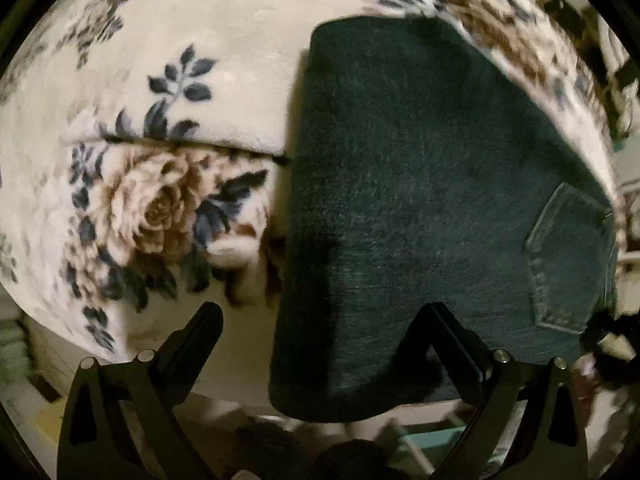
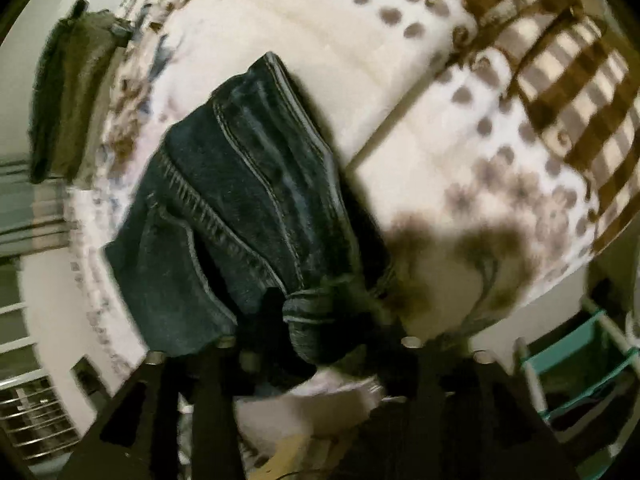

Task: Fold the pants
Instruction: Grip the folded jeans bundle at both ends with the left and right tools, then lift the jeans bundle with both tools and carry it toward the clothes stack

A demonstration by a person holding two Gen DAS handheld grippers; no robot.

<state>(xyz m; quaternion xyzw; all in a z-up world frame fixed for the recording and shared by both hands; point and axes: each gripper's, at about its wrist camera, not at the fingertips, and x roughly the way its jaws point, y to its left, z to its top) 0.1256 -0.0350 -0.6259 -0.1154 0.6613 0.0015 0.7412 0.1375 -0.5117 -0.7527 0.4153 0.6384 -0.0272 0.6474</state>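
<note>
Left gripper (image 1: 320,320) spread wide | right gripper (image 2: 320,312) clamping denim pants (image 2: 240,200) | fleecy floral blanket (image 1: 160,200)

Dark blue pants (image 1: 420,184); cream floral blanket (image 1: 168,200); seemingly brown-checked cloth (image 2: 560,80).

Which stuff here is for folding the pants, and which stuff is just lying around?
For the job:
- dark jeans
- left gripper, open beside them
- right gripper, fingers around the bunched denim, grip blurred

Just lying about:
- flowered blanket underneath
- checked cloth
- green garment
- teal rack
</note>
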